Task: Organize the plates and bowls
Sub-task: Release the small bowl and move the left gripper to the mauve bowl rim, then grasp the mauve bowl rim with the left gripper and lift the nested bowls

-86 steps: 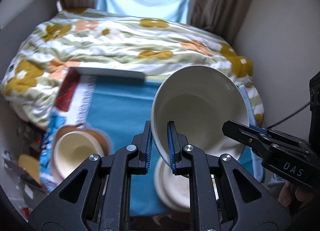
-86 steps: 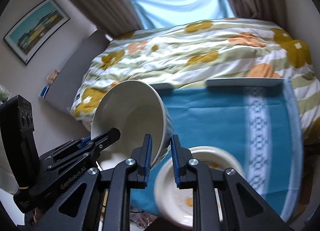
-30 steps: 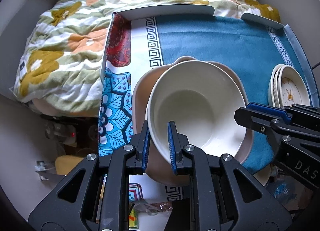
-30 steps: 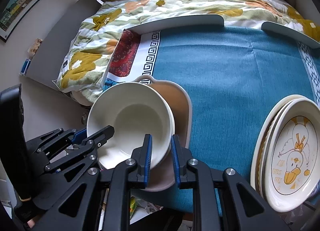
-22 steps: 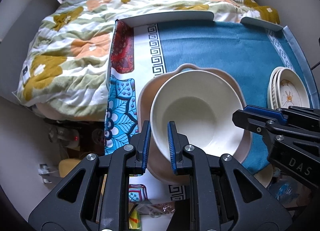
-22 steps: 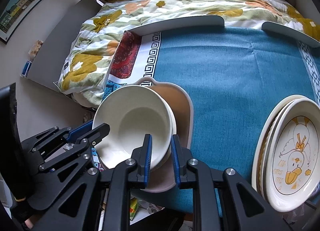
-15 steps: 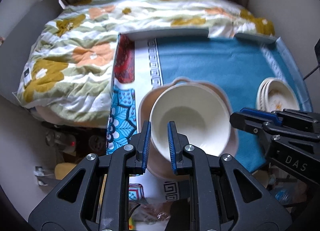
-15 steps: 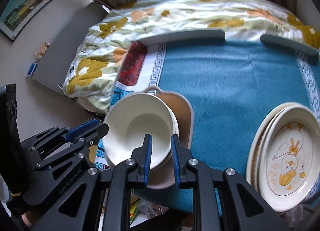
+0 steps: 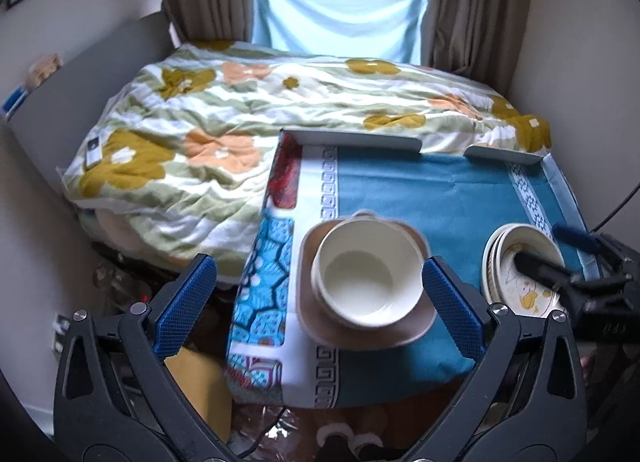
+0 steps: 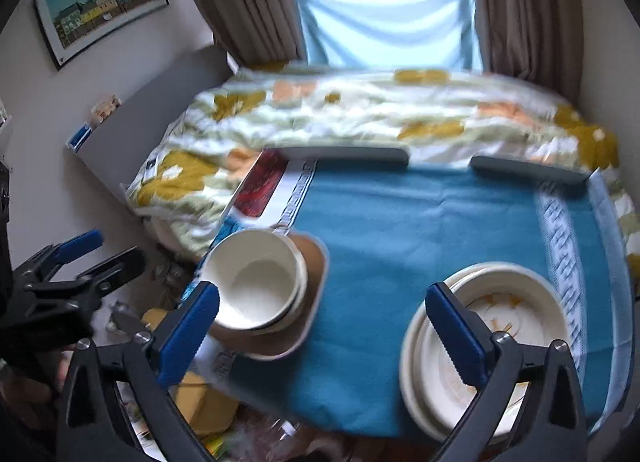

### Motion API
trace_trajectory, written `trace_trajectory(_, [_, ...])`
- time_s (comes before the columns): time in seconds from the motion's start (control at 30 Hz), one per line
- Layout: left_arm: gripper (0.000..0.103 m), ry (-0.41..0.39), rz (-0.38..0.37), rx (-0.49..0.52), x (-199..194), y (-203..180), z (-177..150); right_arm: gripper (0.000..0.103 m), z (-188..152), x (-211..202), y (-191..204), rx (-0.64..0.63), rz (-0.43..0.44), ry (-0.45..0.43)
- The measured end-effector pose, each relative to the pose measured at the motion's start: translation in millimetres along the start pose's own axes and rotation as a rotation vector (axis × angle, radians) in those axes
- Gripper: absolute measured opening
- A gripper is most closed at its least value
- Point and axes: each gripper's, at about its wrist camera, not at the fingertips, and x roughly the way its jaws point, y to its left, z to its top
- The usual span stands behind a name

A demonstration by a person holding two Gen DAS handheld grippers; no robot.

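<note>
A cream bowl (image 9: 368,274) sits nested in a stack on a tan handled dish (image 9: 404,336) on the blue cloth; it also shows in the right wrist view (image 10: 256,280). A stack of cream plates with a duck picture (image 9: 516,262) lies at the right, also in the right wrist view (image 10: 492,314). My left gripper (image 9: 320,302) is open and empty, above and in front of the bowl. My right gripper (image 10: 324,328) is open and empty, above the cloth between the bowl and the plates.
The blue cloth (image 9: 436,189) covers a table with grey raised edges (image 9: 356,139). A flowered bed quilt (image 9: 240,117) lies behind it. Curtains and a window are at the back. Clutter lies on the floor below the table's front edge.
Both grippers have let go of the cream bowl, opened wide and pulled up and back. The bowl now rests in the stack on the tan dish.
</note>
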Motion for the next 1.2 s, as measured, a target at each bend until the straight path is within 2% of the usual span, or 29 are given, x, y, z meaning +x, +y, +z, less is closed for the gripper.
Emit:
trace_trajectory(0.07, [0.102, 0.023, 0.008, 0.008, 5, 6, -12, 0.103, -6, 2, -2, -0.023, -0.027, 0.009])
trace_trajectory(0.17, [0.102, 0.079, 0.017, 0.033, 23, 15, -29, 0.103, -13, 14, -1, -0.054, -0.109, 0.099])
trace_trajectory(0.37, [0.102, 0.151, -0.020, 0.070, 56, 25, -50, 0.103, -27, 26, -7, 0.006, -0.140, 0.122])
trace_trajectory(0.5, [0.102, 0.181, -0.044, 0.089, 74, 31, -48, 0.103, -33, 45, 0, 0.025, -0.142, 0.171])
trace_trajectory(0.63, [0.102, 0.220, -0.034, 0.124, 93, 37, -45, 0.102, -35, 66, 9, 0.023, -0.164, 0.229])
trace_trajectory(0.7, [0.102, 0.244, -0.040, 0.136, 102, 40, -46, 0.099, -36, 77, 11, 0.022, -0.170, 0.266])
trace_trajectory(0.8, [0.100, 0.283, -0.041, 0.166, 117, 43, -46, 0.088, -37, 92, 14, 0.025, -0.167, 0.321])
trace_trajectory(0.93, [0.093, 0.324, -0.054, 0.214, 133, 39, -43, 0.070, -39, 110, 17, 0.021, -0.183, 0.384])
trace_trajectory(1.0, [0.092, 0.335, -0.048, 0.239, 141, 36, -42, 0.066, -38, 118, 17, 0.021, -0.179, 0.407])
trace_trajectory(1.1, [0.081, 0.343, -0.069, 0.264, 149, 31, -42, 0.058, -38, 130, 23, 0.002, -0.183, 0.431])
trace_trajectory(1.2, [0.065, 0.350, -0.101, 0.267, 157, 30, -43, 0.045, -39, 142, 23, 0.003, -0.164, 0.444])
